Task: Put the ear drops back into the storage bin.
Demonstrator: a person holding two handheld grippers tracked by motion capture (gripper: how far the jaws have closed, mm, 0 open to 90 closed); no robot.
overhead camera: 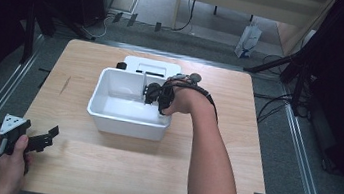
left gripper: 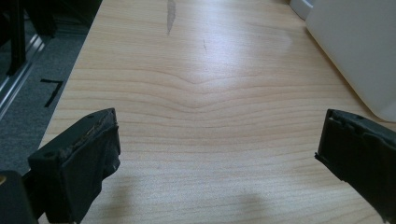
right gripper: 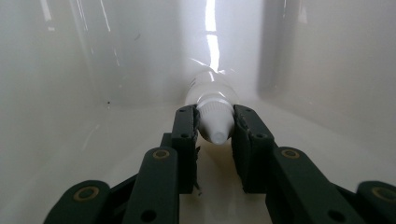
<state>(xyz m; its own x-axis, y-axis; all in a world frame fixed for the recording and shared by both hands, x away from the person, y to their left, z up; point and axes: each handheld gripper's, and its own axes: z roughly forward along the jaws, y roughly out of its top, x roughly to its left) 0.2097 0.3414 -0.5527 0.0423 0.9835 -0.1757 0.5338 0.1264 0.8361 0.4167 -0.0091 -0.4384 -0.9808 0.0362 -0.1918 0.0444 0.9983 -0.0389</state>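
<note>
The right gripper (right gripper: 214, 130) is squeezed shut, something white pinched between its jaws. The left gripper (left gripper: 217, 154) has its jaws wide apart, nothing between them.

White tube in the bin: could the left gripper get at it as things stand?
Probably not directly. The left gripper sits open at the table's near corner, outside the bin, and the right gripper is shut on the tube, with that hand over it.

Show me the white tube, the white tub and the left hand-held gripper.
white tube (right gripper: 214, 122), right gripper view, its ribbed cap between the jaws.
white tub (overhead camera: 126, 124), high view, its near outer wall.
left hand-held gripper (left gripper: 217, 154), left gripper view, midway between its open jaws.
</note>
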